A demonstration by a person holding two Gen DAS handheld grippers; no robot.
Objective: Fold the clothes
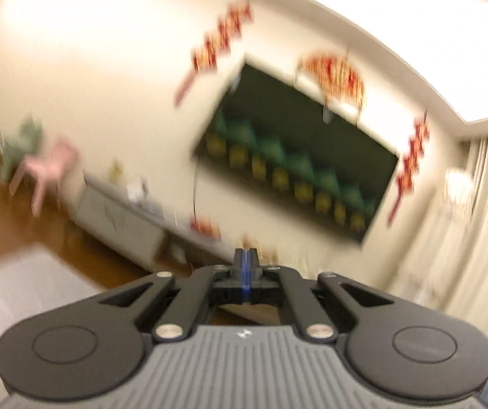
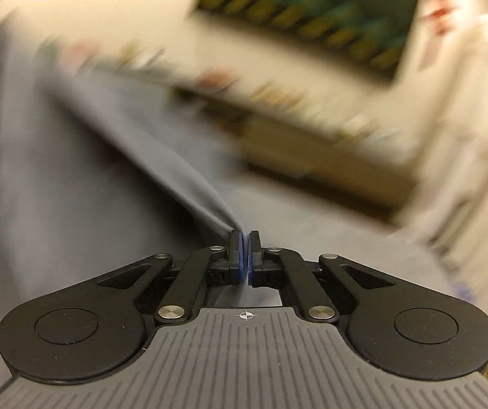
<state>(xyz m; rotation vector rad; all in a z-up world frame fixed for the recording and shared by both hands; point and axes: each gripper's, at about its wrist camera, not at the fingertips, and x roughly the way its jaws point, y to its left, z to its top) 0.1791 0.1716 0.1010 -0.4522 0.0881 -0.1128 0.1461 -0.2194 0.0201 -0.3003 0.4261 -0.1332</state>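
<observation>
Right hand-held gripper [image 2: 245, 238] pinched on grey garment [image 2: 134, 143] edge, lifted and unfolded; left hand-held gripper [image 1: 245, 255] closed, empty, aimed at wall; folding barely begun.

The left gripper [image 1: 245, 255] and the right gripper [image 2: 245, 238] are built alike. Each has a grey ribbed body nearest the camera, with a small round cross mark at the middle of its far edge. Two broad black rounded plates flank the body, each stamped with a circle. Black link arms with silver round screws run forward to black jaws lined with blue pads.
</observation>
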